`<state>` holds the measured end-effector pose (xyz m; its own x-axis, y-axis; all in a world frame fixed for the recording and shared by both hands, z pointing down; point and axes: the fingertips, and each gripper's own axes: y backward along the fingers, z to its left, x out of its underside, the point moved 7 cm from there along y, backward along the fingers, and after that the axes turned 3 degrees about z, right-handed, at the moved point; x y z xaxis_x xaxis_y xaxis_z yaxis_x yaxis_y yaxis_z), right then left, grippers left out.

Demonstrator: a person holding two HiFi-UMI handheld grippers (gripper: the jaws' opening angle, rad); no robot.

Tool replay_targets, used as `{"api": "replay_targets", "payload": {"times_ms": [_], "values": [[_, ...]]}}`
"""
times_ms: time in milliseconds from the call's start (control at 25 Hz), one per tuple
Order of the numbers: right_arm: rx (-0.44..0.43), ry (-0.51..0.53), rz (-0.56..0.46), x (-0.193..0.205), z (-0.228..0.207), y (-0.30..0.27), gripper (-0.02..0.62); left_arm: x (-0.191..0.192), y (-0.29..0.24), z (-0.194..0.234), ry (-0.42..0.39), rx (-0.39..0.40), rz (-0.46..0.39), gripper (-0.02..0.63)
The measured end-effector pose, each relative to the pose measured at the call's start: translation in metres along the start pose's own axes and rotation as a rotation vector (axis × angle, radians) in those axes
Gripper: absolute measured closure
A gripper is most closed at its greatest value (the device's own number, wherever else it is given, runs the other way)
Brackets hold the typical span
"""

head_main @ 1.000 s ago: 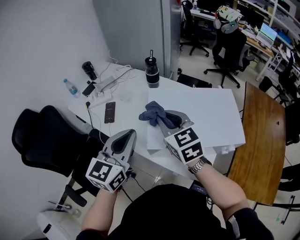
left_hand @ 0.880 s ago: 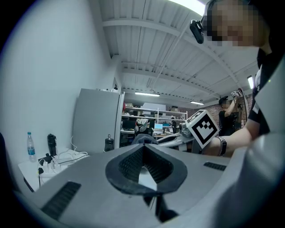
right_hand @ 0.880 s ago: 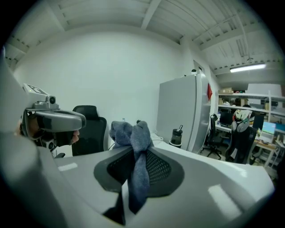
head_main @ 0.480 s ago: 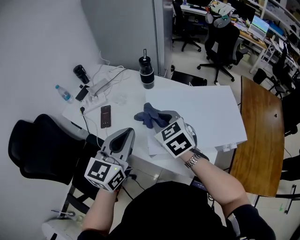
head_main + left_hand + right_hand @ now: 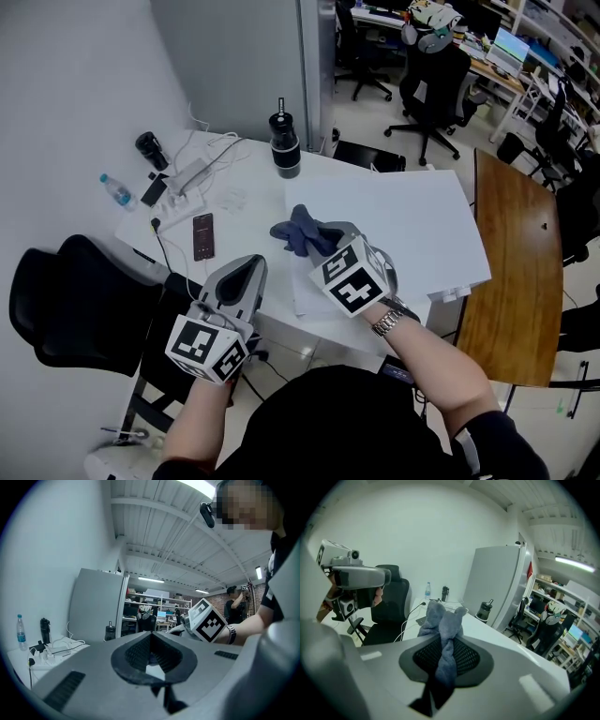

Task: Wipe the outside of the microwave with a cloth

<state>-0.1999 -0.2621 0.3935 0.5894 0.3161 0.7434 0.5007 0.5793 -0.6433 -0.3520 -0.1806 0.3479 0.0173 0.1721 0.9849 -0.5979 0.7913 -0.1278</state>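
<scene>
Right gripper view shows my right gripper [image 5: 446, 657] clenched on the blue-grey cloth [image 5: 442, 618], which bunches up out of the jaws. Seen from the head view, the cloth is over the near left corner of the white microwave [image 5: 394, 225] on the table [image 5: 234, 202]. My left gripper [image 5: 246, 270] is closed on nothing, just off the table's near edge.
</scene>
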Motion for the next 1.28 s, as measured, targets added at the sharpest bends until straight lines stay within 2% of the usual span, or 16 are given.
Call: {"api": "replay_targets", "payload": {"times_ms": [560, 1280], "values": [[0.093, -0.054, 0.039, 0.043, -0.055, 0.033, 0.529, -0.01, -0.024, -0.029, -0.006, 0.038, -0.017, 0.601], [0.137, -0.146, 0.026, 0.125, -0.143, 0.099, 0.529, -0.022, -0.085, -0.115, -0.041, 0.059, -0.003, 0.601]]}}
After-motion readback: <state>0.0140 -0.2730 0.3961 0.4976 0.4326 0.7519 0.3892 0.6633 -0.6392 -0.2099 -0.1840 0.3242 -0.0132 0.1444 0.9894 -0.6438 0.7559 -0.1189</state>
